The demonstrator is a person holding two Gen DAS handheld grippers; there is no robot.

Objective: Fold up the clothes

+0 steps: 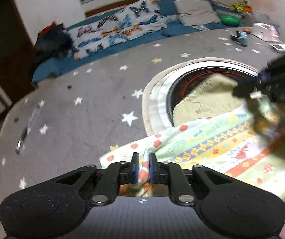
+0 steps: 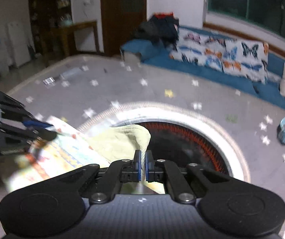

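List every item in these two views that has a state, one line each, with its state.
Left gripper: colourful patterned cloth between its jaws, pads at the fabric.
Right gripper: shut on the cloth's pale yellow-green reverse edge.
Round black-and-red basket with white rim: open, partly covered by the cloth.
Butterfly-print pillow: lying on the blue mattress.
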